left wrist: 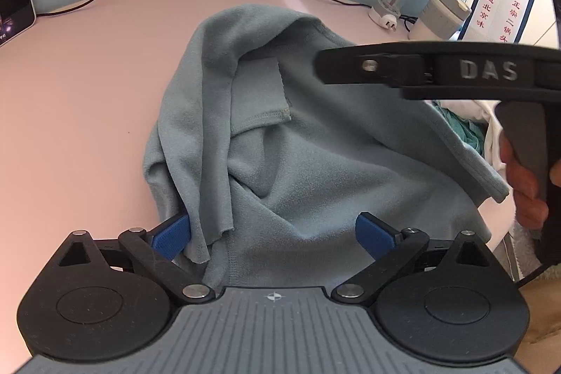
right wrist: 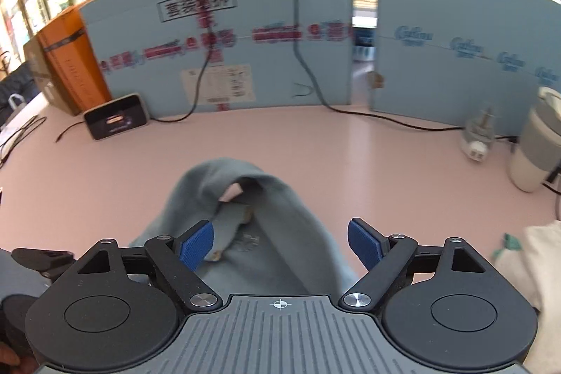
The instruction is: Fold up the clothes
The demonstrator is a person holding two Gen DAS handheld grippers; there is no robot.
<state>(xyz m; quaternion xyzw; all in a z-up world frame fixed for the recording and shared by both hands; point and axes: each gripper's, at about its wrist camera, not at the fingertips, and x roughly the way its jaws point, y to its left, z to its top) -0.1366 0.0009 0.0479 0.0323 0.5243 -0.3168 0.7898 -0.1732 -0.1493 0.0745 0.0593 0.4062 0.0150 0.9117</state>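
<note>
Both tools spread wide, clamping nothing. Left tool (left wrist: 271,235) and right tool (right wrist: 280,242) hang over the crumpled grey-blue garment (left wrist: 280,135), which lies bunched on the pink table (left wrist: 87,93).

Black linkage tools (left wrist: 272,235) (right wrist: 280,244) — blue ribbed pads (left wrist: 173,239), silver pivot screws, grey ridged housing — "DAS" lettering.
</note>
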